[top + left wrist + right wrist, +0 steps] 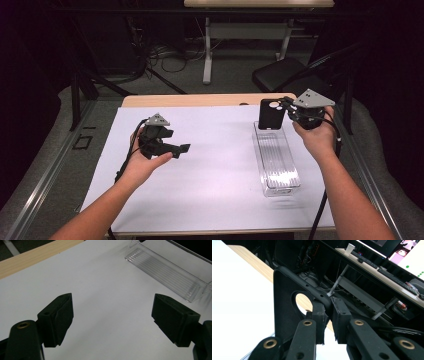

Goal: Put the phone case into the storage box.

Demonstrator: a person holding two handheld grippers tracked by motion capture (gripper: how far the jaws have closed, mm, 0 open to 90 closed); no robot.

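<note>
gripping a black phone case (270,114) by its edge, right claw (289,107) (no legible writing), left claw (183,149) wide, empty

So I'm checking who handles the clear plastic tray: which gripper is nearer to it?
Right. The right gripper holds a black phone case above the clear plastic tray's far end; the left gripper hovers open, well aside.

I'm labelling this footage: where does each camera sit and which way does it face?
High view: above the person's side, looking forward and down on the white table; both forearms, left gripper and right gripper show.
Left gripper view: rides the left gripper, looking past open jaws at the clear plastic tray.
Right gripper view: rides the right gripper, jaws shut on the black phone case.
The high and left gripper views share the tray.
</note>
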